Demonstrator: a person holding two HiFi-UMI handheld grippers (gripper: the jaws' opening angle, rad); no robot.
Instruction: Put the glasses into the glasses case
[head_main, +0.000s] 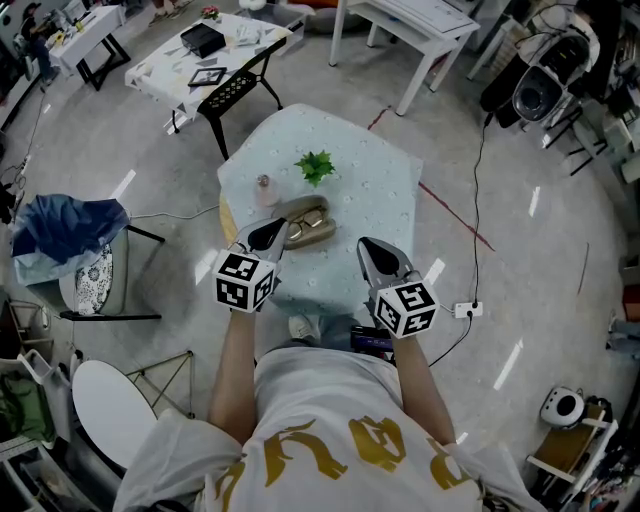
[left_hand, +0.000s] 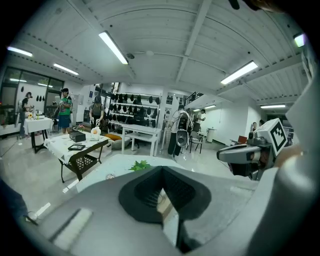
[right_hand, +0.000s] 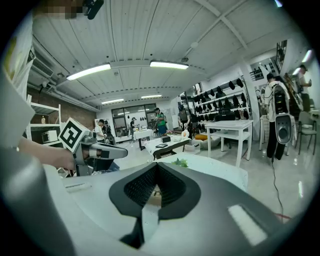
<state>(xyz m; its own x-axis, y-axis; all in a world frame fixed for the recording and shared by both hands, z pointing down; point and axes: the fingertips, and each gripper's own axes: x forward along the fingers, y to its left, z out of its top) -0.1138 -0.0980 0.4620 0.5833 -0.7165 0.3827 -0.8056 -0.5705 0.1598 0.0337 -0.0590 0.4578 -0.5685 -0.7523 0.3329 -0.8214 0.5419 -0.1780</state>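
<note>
Pale-clothed table (head_main: 385, 205) is seen carrying the tan glasses case (head_main: 320, 237) with the glasses (head_main: 306, 216) lying on it, just beside the left gripper (head_main: 274, 231), which, like the right gripper (head_main: 370, 248), is held closed and empty.

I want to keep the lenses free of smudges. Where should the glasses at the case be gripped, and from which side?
Probably the bridge of the glasses, pinched from straight above: they seem to lie flat at the open glasses case, though small in the head view. The right gripper has the freer approach; the left gripper crowds the case's left end. Both are shut.
</note>
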